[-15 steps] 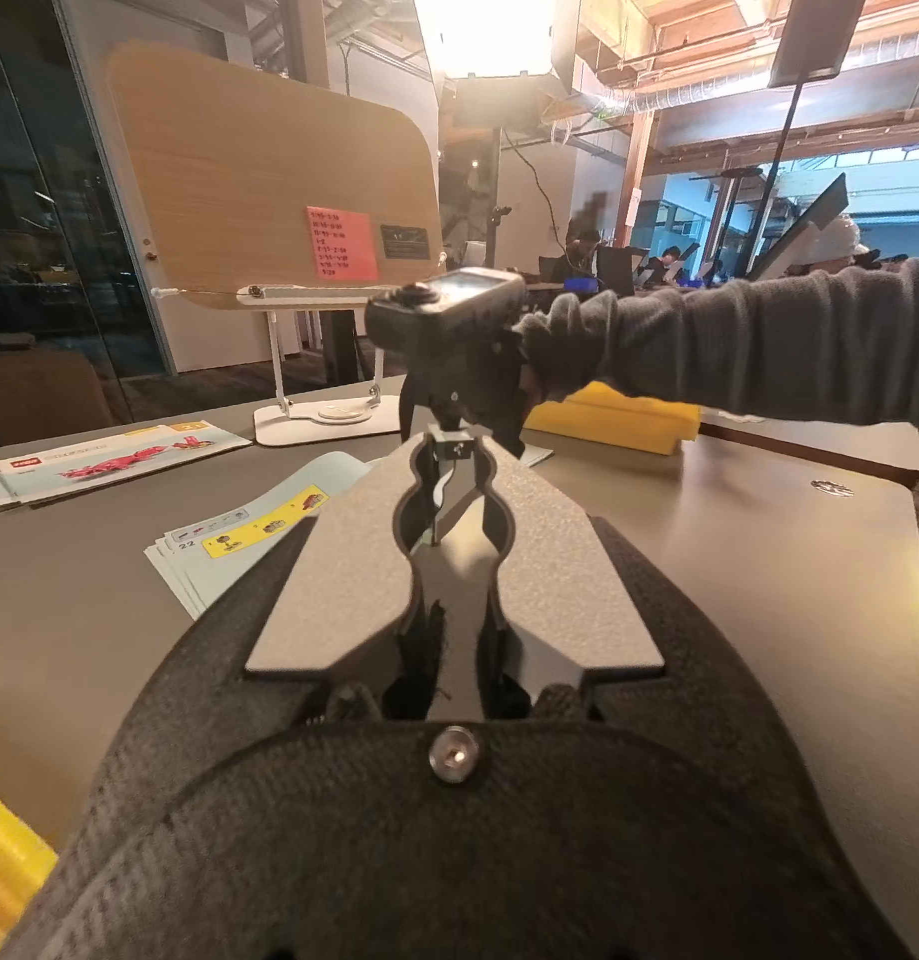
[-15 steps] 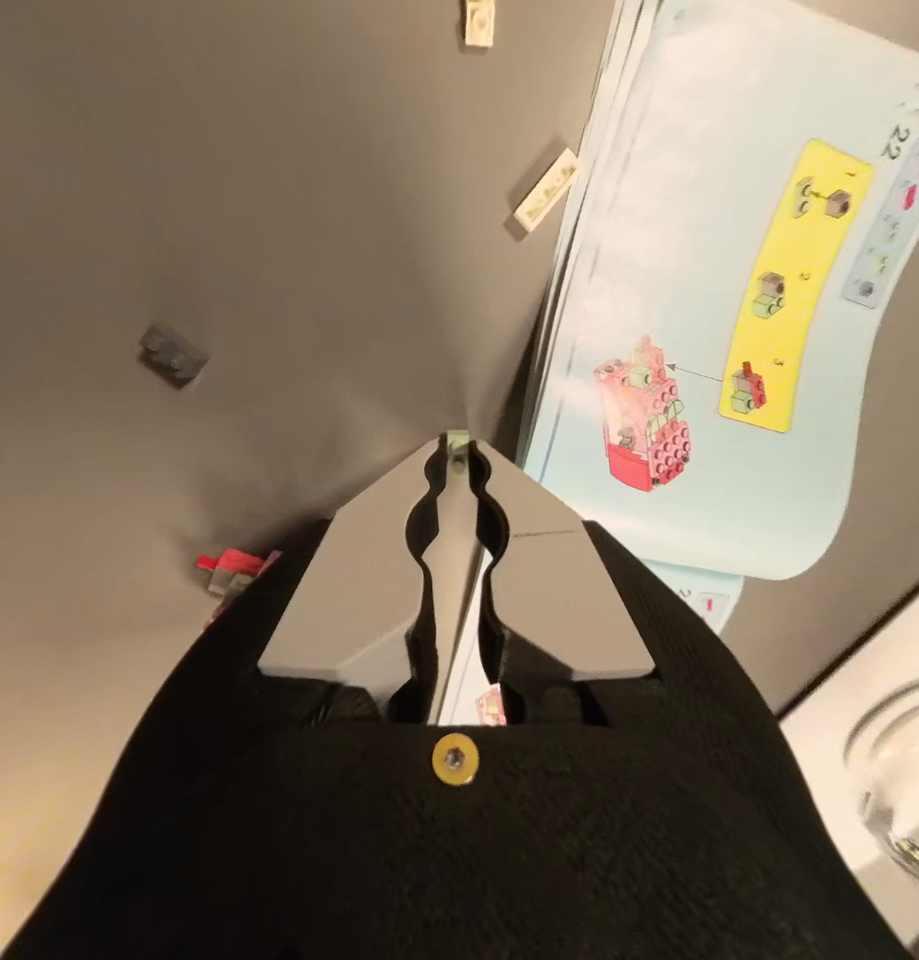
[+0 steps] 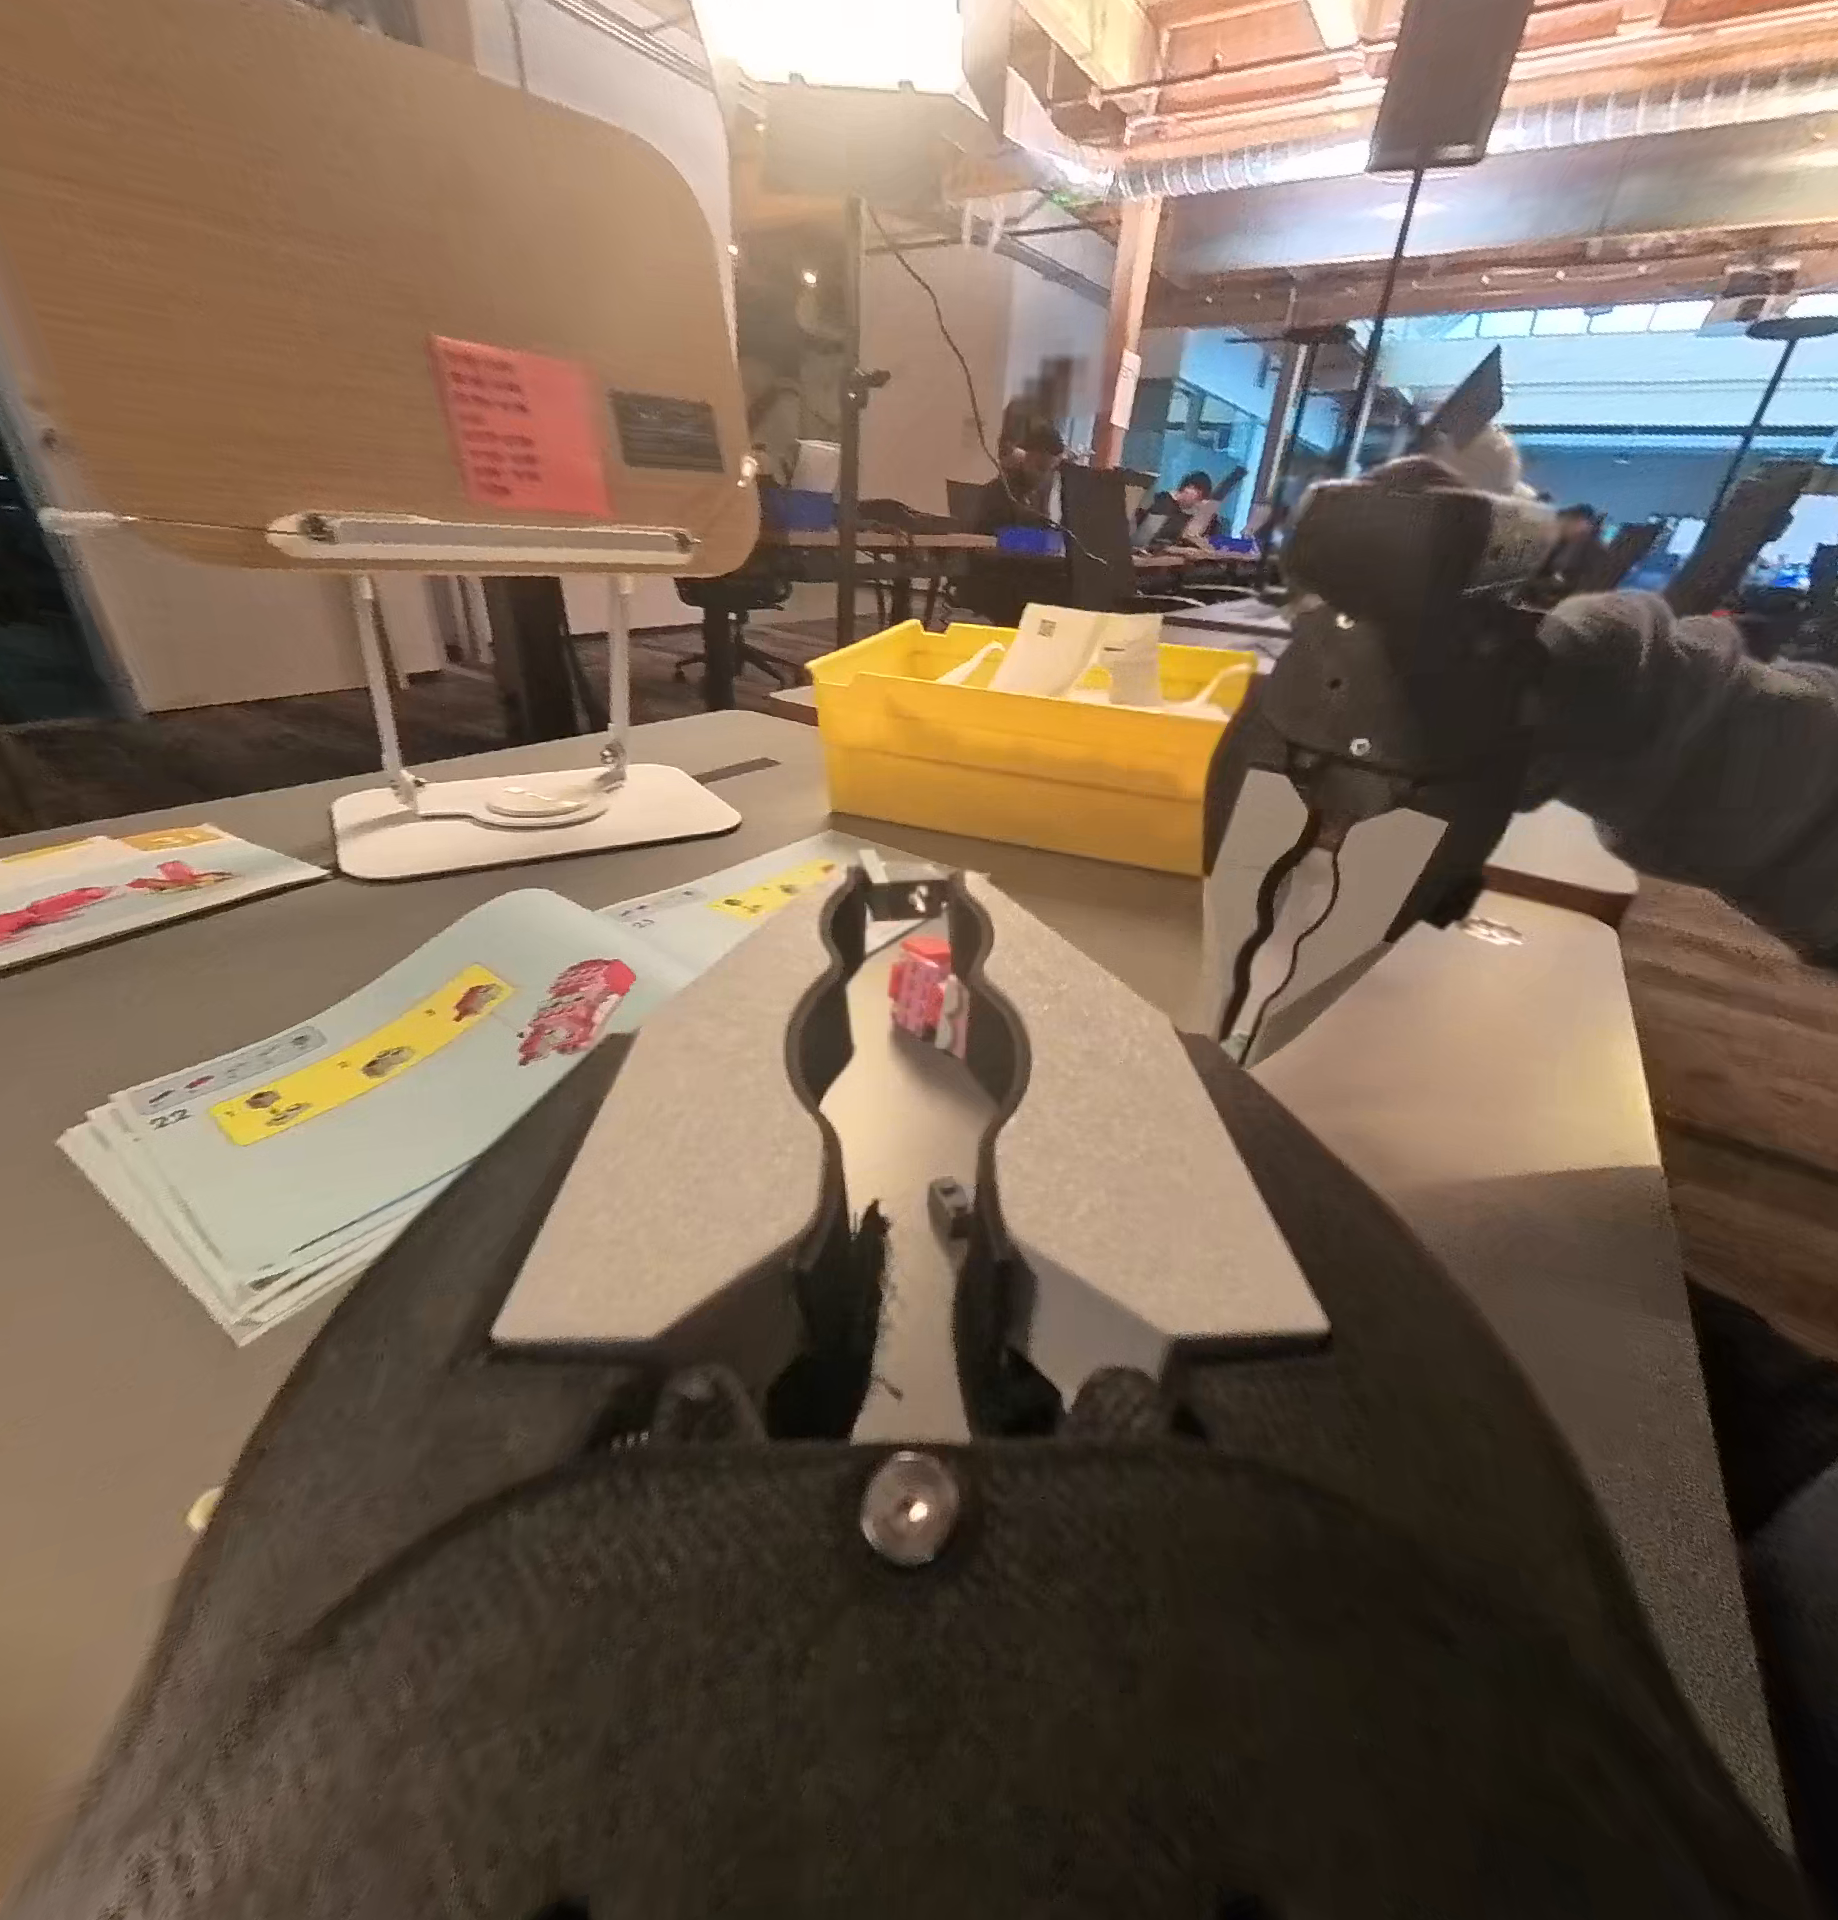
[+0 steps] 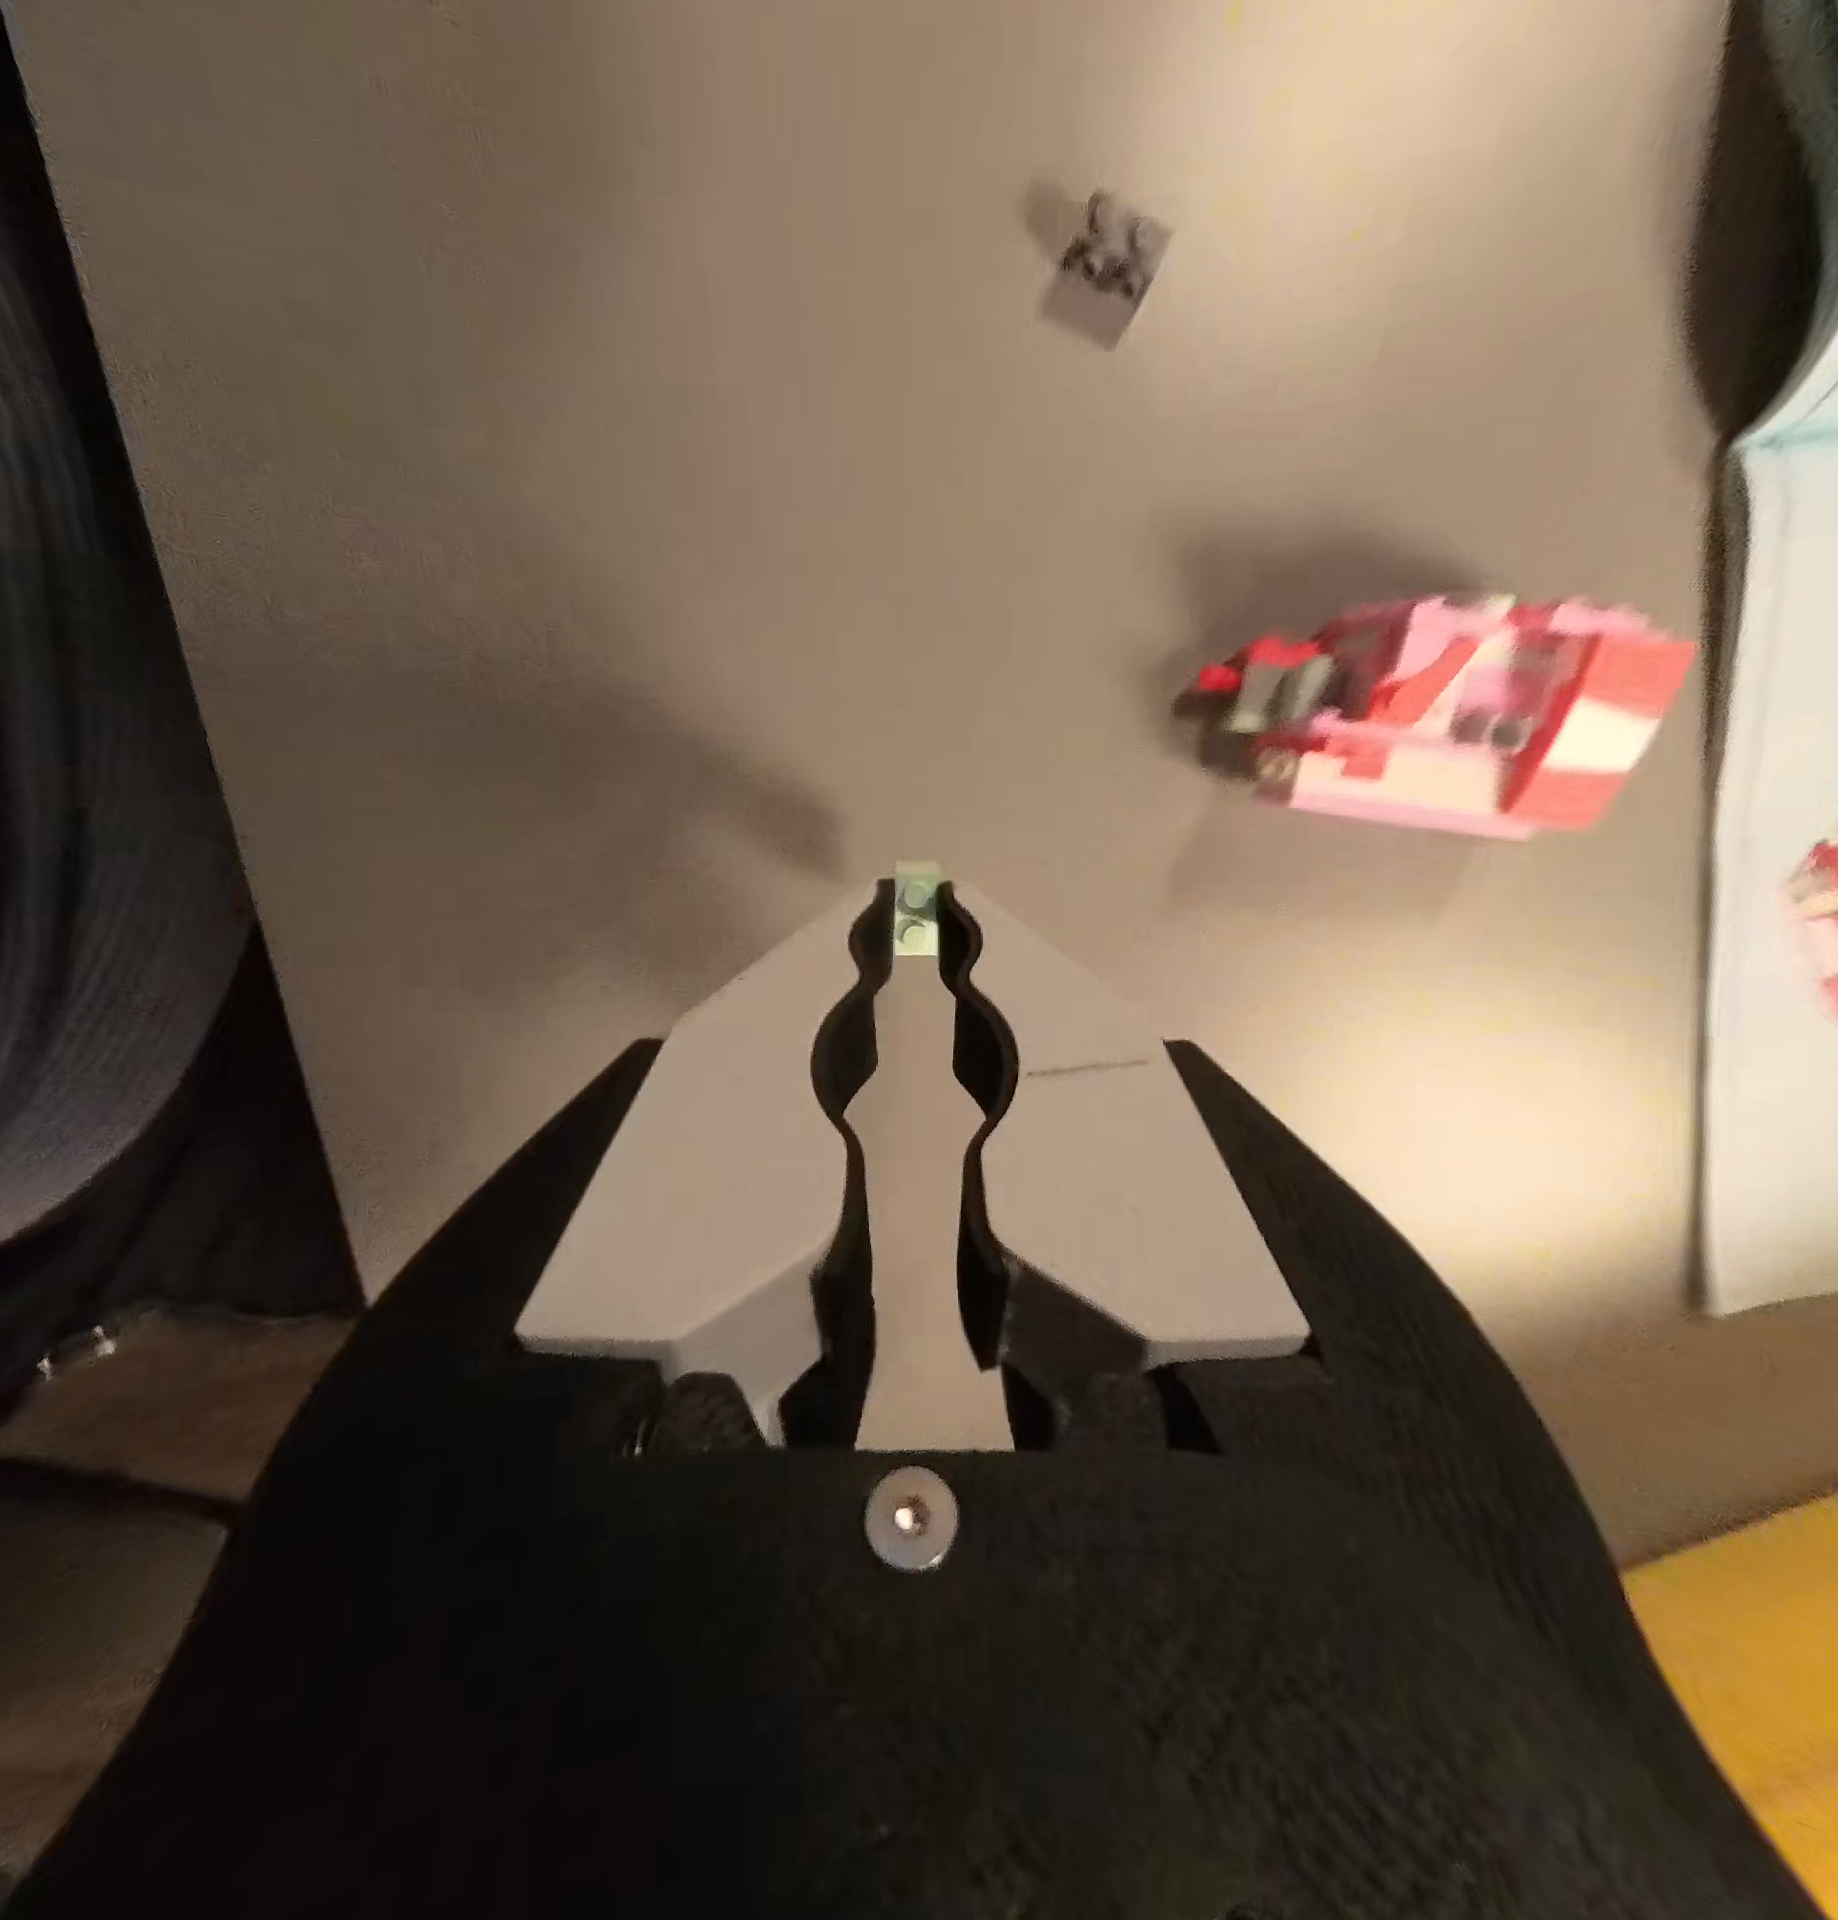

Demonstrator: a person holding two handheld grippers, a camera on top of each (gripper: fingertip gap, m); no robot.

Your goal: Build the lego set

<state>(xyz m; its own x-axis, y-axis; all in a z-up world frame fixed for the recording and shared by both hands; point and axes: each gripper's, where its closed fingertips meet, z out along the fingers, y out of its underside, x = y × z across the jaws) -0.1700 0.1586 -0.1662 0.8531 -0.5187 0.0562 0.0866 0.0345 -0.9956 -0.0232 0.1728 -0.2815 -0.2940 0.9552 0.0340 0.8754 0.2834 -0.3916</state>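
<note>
Gripping a pale green two-stud plate [image 4: 916, 927] at its tips, the right gripper [image 4: 913, 889] had swung off the instruction booklet [image 4: 1808, 831] within the last half second. It hung over the bare table [image 4: 582, 520], with the red-and-pink brick model [image 4: 1466, 717] near on its right (view blurred). The left gripper [image 3: 907, 889] stayed pinched on a small dark grey piece [image 3: 892, 902], and the model now showed on the table beyond its fingers.

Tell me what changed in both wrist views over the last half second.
The right gripper swung off the open instruction booklet toward the red-and-pink brick model, carrying the small pale green studded plate. It now shows right of the left gripper, not straight ahead. Unchanged: both grasps, the left on a small dark grey piece.
</note>
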